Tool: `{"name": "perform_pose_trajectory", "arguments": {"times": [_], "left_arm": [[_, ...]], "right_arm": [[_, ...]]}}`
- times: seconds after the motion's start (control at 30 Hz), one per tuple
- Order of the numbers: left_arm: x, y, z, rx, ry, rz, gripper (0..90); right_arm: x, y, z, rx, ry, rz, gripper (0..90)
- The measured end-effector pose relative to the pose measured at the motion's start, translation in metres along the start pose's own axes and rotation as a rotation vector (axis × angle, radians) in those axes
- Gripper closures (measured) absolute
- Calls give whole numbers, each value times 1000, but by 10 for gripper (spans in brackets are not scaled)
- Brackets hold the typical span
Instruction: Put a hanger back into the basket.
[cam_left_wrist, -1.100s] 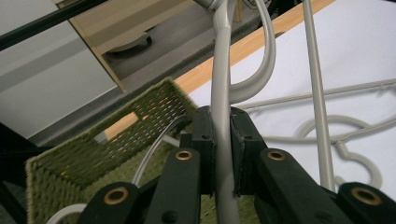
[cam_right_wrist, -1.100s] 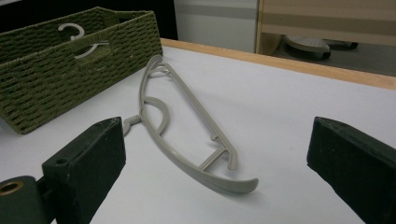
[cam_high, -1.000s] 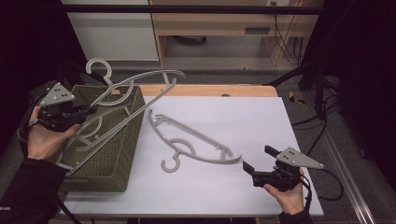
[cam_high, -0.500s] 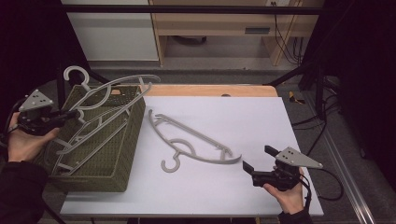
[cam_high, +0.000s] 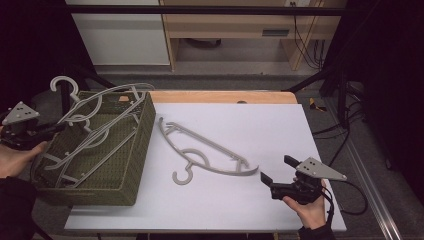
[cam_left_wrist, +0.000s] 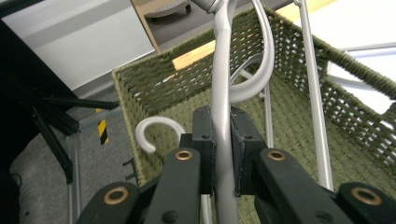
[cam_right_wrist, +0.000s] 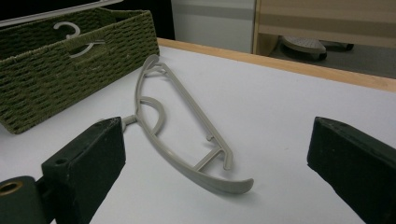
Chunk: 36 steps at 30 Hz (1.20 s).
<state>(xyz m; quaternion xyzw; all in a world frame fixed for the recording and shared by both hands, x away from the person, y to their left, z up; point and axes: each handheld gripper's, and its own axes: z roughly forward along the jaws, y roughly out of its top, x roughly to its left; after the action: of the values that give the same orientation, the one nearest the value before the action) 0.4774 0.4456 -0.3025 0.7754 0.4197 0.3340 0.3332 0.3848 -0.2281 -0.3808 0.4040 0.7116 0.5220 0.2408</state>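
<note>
Left gripper (cam_left_wrist: 222, 140) clamping grey hanger (cam_left_wrist: 221, 84) over basket (cam_high: 127, 165).
Light, stiff, slick plastic; I grip its bar. Right gripper (cam_high: 266, 180) fingers wide, empty.

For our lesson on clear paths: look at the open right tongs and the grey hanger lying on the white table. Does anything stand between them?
Nothing visible does. The right tongs stand open just off the curved end of the hanger on the table, with bare white table between them. The woven basket sits off to the far side.
</note>
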Motion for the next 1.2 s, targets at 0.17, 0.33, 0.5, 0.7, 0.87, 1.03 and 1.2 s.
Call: {"name": "perform_pose_trajectory", "arguments": {"times": [0.17,0.33,0.5,0.7,0.87,1.03,1.2], "left_arm": [[7,-9,0,27,21,-11,824],[14,-18,1,55,49,-24,824],[13,-23,5,87,59,-9,824],[10,-27,14,111,50,-4,823],[1,-29,26,134,40,2,823],[-7,-22,30,128,46,14,823],[-14,-17,39,125,56,22,823]], "right_arm": [[0,-1,2,1,4,-1,48],[0,-1,2,4,4,-1,47],[0,-1,3,7,-1,1,47],[0,0,1,5,2,-5,47],[0,-1,2,7,0,-2,47],[1,-1,2,9,2,-4,46],[1,-1,2,10,4,-6,46]]}}
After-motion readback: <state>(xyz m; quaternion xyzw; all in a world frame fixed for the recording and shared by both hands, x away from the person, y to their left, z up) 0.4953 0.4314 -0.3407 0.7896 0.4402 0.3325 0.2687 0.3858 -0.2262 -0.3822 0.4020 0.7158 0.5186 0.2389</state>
